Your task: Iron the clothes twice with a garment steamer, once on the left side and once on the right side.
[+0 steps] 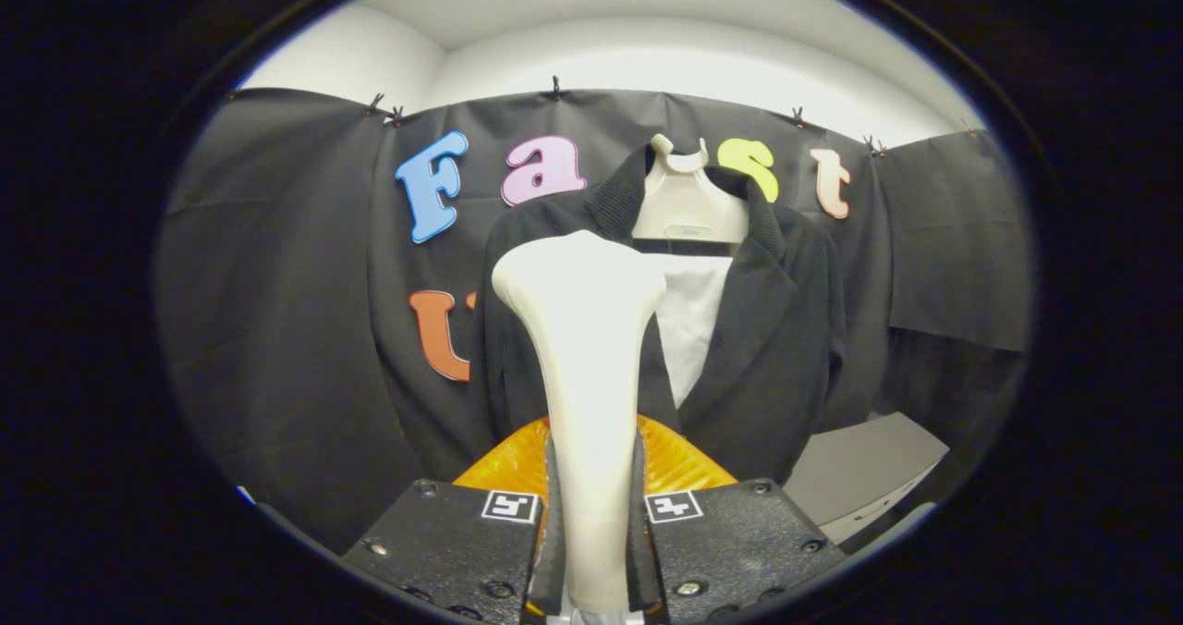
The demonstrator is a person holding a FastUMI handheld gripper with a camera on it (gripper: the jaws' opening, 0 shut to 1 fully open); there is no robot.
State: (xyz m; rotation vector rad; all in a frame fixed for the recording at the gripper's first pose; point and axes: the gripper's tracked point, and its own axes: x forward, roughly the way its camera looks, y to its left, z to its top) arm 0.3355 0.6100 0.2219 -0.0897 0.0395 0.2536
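The gripper (591, 514) points straight ahead at the booth's back wall, held level and roughly upright, so that its two fingers rise side by side from below. The jaws are clenched on the slim neck of a cream-white plastic garment steamer (584, 375): each finger presses one flank of the handle, with no gap showing on either side. The steamer stands upright in this grasp, narrow where it is gripped and flaring upward into a broad, rounded head that tips slightly to the left. Behind the handle, just above the fingers, sits a translucent orange ribbed part (675, 463), fanning out on both sides; what it belongs to cannot be told.

Beyond the steamer hangs a black jacket with a ribbed collar (776, 329), worn over a white inner panel (693, 320) and carried on a cream-white plastic hanger form (686, 204) whose hook reaches the top edge of the black cloth wall (277, 311). The jacket hangs open at the front, lapels spread. The steamer's head overlaps the jacket's left front panel in view, covering part of the lapel; whether it touches the fabric or stays clear of it cannot be told. To the right of the jacket's hem, a pale grey flat surface (859, 472) lies low against the wall.
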